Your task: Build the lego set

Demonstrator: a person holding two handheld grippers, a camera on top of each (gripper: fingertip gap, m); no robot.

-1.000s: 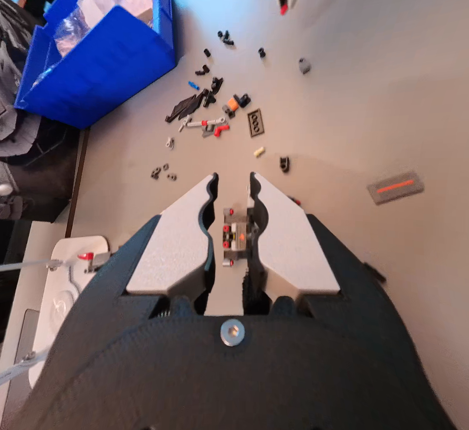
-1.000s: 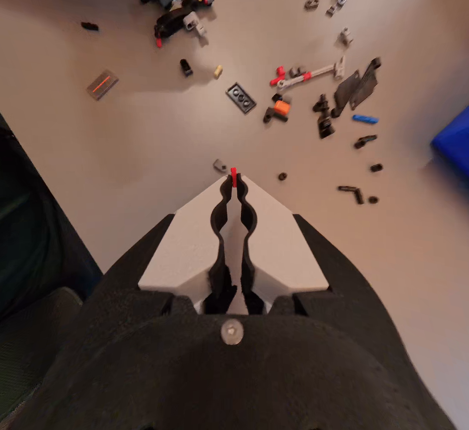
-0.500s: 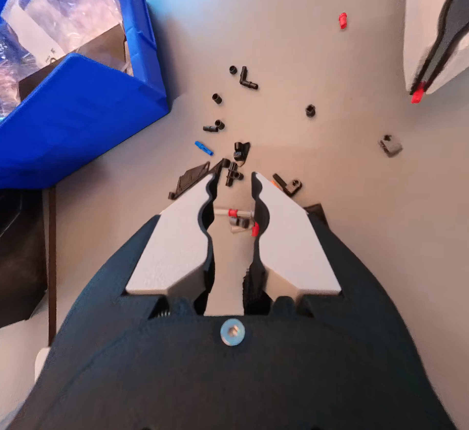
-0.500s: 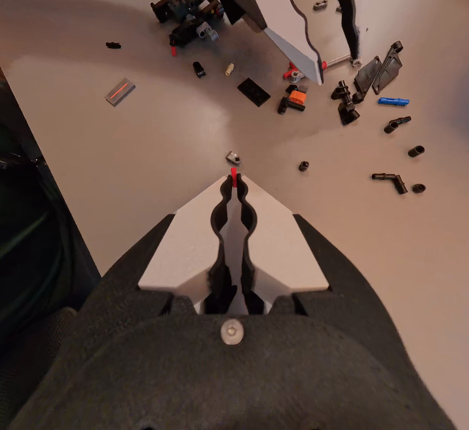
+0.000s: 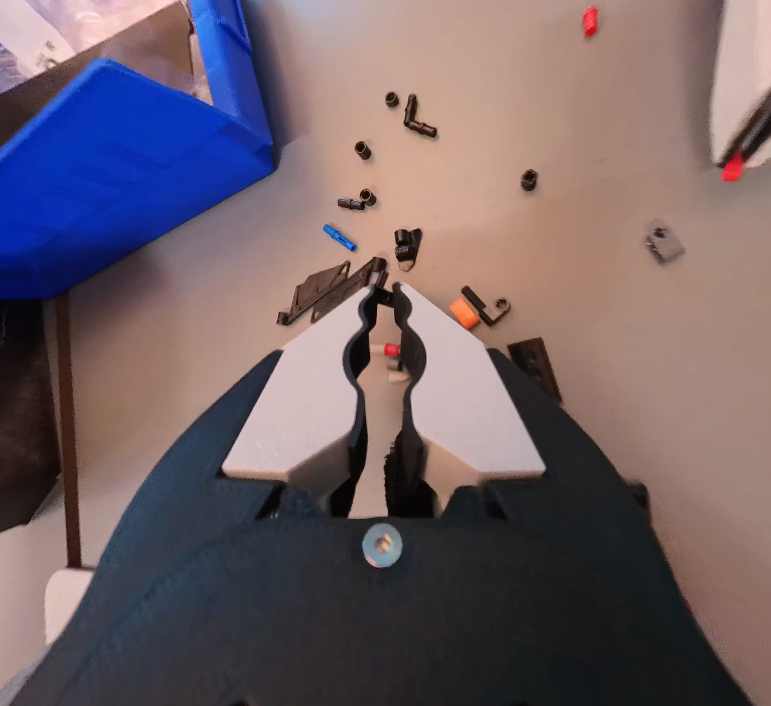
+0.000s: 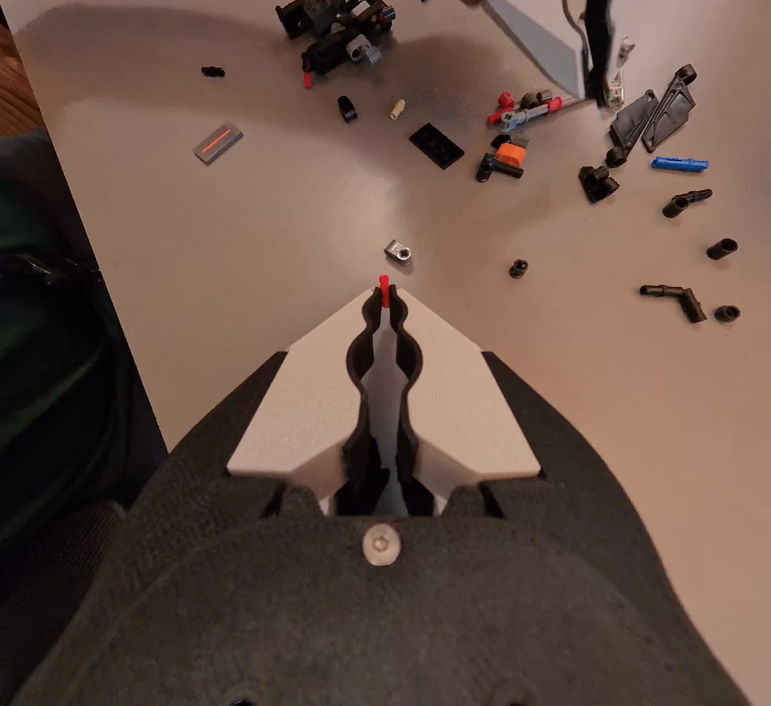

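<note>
Right gripper (image 6: 384, 295): jaws closed on a small red pin (image 6: 384, 290), which sticks out past the tips, held above the table (image 6: 250, 269).

Left gripper (image 5: 386, 294): jaws nearly together around a small black piece (image 5: 383, 296) at the tips, down among the loose parts. Whether the piece is firmly held cannot be told.

Part-built model (image 6: 336, 25): black and grey with red studs, far ahead and left of the right gripper, resting on the table, touched by neither tool.

Loose parts, not yet fitted:
- two black panels (image 5: 323, 293), just left of the left gripper's tips
- blue pin (image 5: 338, 237), ahead and left
- orange block (image 5: 462, 310), just right
- grey block (image 6: 398, 252), just ahead of the right gripper
- grey tile with a red stripe (image 6: 217, 143), ahead and left of it
- grey rod with red ends (image 6: 525, 112), ahead and right

Blue bin (image 5: 125, 169): far left of the left gripper, clear bags inside.

Progress, as judged: early to middle; one small block assembled, many parts left.
</note>
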